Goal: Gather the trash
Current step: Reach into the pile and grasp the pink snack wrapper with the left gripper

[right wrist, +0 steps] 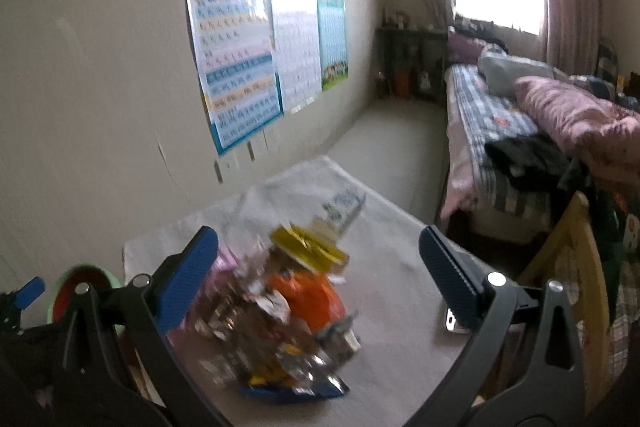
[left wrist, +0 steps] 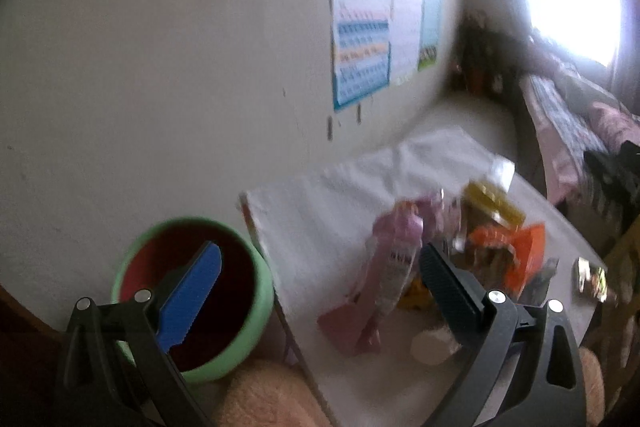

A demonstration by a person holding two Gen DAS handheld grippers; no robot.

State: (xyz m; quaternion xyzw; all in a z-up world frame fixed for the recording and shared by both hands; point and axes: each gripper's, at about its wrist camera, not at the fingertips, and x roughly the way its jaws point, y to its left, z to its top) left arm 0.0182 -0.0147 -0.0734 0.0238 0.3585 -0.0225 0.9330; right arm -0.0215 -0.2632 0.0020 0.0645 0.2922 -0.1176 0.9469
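Nowhere can any writing be read with confidence: dark characters are printed on the pink wrapper (left wrist: 394,269) but are blurred past reading, and the rows of characters on the 3 wall charts (right wrist: 236,63) are equally smeared.

A heap of wrappers (right wrist: 280,311) is seen on a low table (right wrist: 396,291) covered with a white cloth. In the heap, an orange packet (right wrist: 308,293), a flat gold and yellow piece (right wrist: 310,247) on top, crinkled silver foil and a blue-edged packet at the near side can be made out. A white and green-blue sachet (right wrist: 344,205) lies just behind the heap. From the left wrist view the pink wrapper is shown at the near-left side of the pile, with 1 small separate wrapper (left wrist: 592,277) lying apart toward the table's right edge.

A green-rimmed bin (left wrist: 192,297) with a dark red inside stands on the floor just beside the table's left edge, against the wall.

The left gripper (left wrist: 320,303) is held with its jaws spread wide and nothing between them, 1 blue pad over the bin's mouth and the other before the pile. The right gripper (right wrist: 320,291) is likewise spread wide and empty, the heap framed between its fingers; whether either pad touches a wrapper cannot be told. A bed (right wrist: 500,131) with a checked cover and pink quilt is seen beyond the table.
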